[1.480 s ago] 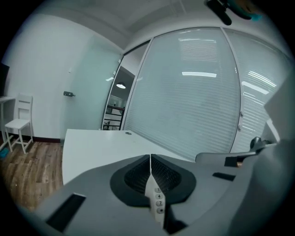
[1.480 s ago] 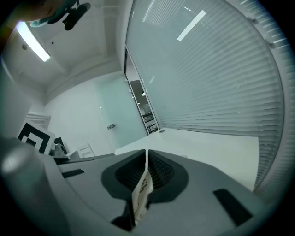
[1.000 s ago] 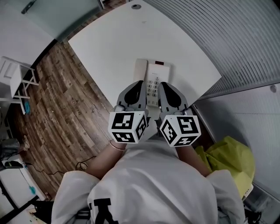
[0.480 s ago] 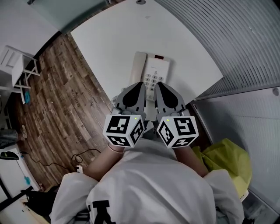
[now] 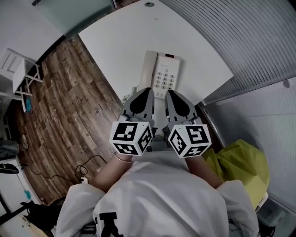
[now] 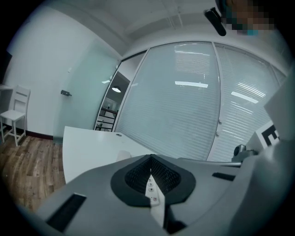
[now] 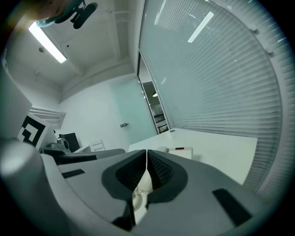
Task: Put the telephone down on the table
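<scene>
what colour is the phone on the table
The telephone is off-white; it shows best in the head view.

The white tabletop (image 5: 120, 41) fills the upper middle of the head view, and its left edge is curved. A small round hole (image 5: 149, 4) sits in it near the top of the frame. The telephone (image 5: 163, 74) lies flat on the tabletop, close to the lower right edge. Its handset (image 5: 148, 69) rests along its left side, with the buttons (image 5: 164, 81) beside it. On the left is a brown wooden floor (image 5: 64, 106), with a white chair (image 5: 16, 74) standing on it at the upper left and a black cable (image 5: 85, 169) lying at the lower left
</scene>
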